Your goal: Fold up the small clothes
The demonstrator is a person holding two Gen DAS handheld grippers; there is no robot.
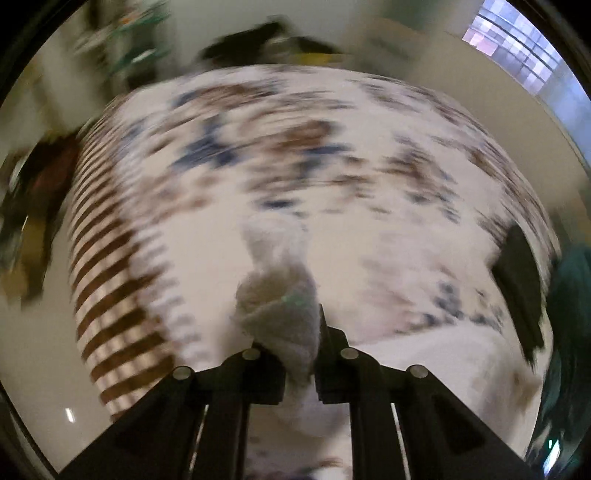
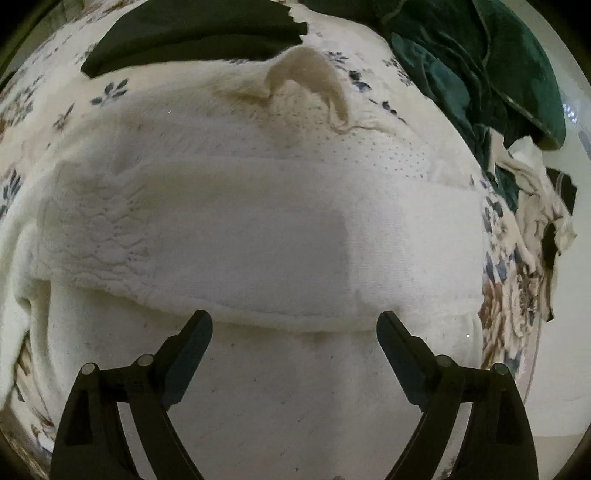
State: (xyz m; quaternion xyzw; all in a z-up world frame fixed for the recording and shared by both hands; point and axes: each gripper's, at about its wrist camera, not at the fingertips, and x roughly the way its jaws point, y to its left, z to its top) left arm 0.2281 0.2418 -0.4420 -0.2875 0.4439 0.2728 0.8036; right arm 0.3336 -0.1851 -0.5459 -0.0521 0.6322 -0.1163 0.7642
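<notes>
A white knitted garment lies spread on the floral bed cover, partly folded, with a fold edge across the middle. My right gripper is open just above that fold edge, empty. In the blurred left wrist view my left gripper is shut on a bunched corner of the white garment and holds it lifted above the bed cover.
A folded black garment lies at the far side; it also shows in the left wrist view. A dark green cloth and a crumpled cream piece lie at the right. The cover's striped edge is at the left.
</notes>
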